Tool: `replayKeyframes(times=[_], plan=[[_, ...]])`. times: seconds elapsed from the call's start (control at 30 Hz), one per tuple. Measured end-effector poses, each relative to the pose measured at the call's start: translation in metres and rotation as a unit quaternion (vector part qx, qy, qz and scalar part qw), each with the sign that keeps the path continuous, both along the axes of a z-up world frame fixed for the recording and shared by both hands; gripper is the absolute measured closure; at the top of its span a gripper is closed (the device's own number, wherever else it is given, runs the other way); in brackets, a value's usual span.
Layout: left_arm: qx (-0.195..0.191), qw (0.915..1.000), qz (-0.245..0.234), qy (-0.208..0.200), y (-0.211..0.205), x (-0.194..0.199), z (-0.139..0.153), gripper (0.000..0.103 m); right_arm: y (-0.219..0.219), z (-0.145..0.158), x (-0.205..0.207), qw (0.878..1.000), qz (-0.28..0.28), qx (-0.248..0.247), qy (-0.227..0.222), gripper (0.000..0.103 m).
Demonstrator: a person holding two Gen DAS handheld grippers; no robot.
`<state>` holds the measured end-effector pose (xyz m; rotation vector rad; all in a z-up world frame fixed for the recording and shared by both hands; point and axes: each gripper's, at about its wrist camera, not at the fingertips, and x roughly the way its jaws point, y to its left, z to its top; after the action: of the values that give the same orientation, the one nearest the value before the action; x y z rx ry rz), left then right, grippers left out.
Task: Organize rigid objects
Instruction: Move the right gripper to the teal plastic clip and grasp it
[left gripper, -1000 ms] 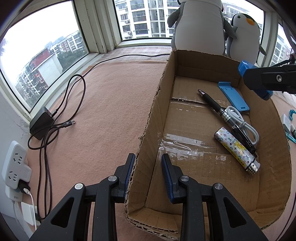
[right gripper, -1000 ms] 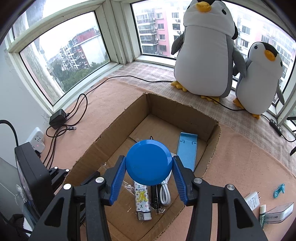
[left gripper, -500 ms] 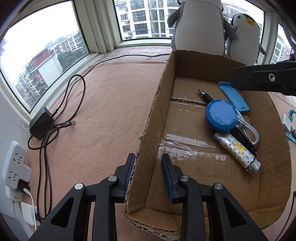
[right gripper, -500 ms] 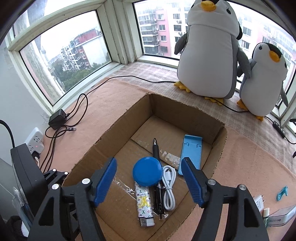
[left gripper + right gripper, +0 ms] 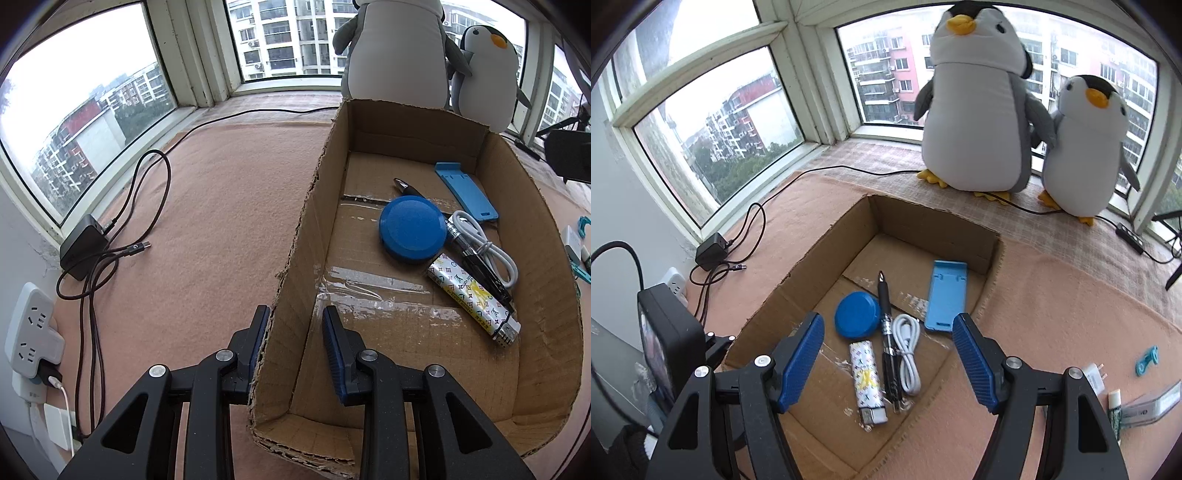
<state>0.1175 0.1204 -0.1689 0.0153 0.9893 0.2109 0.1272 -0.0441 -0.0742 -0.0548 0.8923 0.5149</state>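
One blue disc (image 5: 857, 314) newly inside cardboard box (image 5: 934, 221), released.

A round blue disc (image 5: 857, 319) lies flat on the floor of the open cardboard box (image 5: 934, 225), touching a black pen (image 5: 886, 328) beside a patterned lighter (image 5: 867, 380), a coiled white cable (image 5: 907, 352) and a blue phone stand (image 5: 946, 293).

Soft, overcast daylight pours in through the windows (image 5: 735, 122), blowing the sky out to white and leaving only faint shadows inside the cardboard box (image 5: 546, 236), while both fisheye views stay sharp (though strongly curved and dark-cornered at the edges).
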Motion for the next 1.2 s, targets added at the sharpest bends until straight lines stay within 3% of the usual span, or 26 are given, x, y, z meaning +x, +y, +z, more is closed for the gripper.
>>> replayKeyframes(times=[0.3, 0.63, 0.8, 0.87, 1.07, 1.2], plan=[[0.001, 1.0000, -0.001, 0.000, 0.000, 0.000, 0.000, 0.072, -0.068, -0.002, -0.022, 0.999, -0.051, -0.002, 0.001, 0.035], [0.003, 1.0000, -0.001, 0.000, 0.001, 0.001, 0.000, 0.072, -0.140, -0.033, -0.031, 0.994, -0.107, -0.023, 0.030, 0.035], [0.004, 1.0000, -0.001, 0.000, 0.000, 0.000, 0.001, 0.072, -0.150, -0.056, -0.025, 0.992, -0.110, -0.033, 0.052, 0.040], [0.004, 1.0000, -0.001, 0.000, 0.000, 0.000, 0.001, 0.072, -0.151, -0.063, -0.020, 0.992, -0.107, -0.035, 0.061, 0.049], [0.002, 1.0000, 0.001, -0.001, 0.000, 0.000, 0.001, 0.072, -0.145, -0.077, -0.008, 0.991, -0.103, -0.052, 0.071, 0.052], [0.002, 1.0000, 0.001, -0.001, 0.000, -0.001, 0.001, 0.072, -0.141, -0.083, 0.000, 0.990, -0.097, -0.062, 0.082, 0.061]])
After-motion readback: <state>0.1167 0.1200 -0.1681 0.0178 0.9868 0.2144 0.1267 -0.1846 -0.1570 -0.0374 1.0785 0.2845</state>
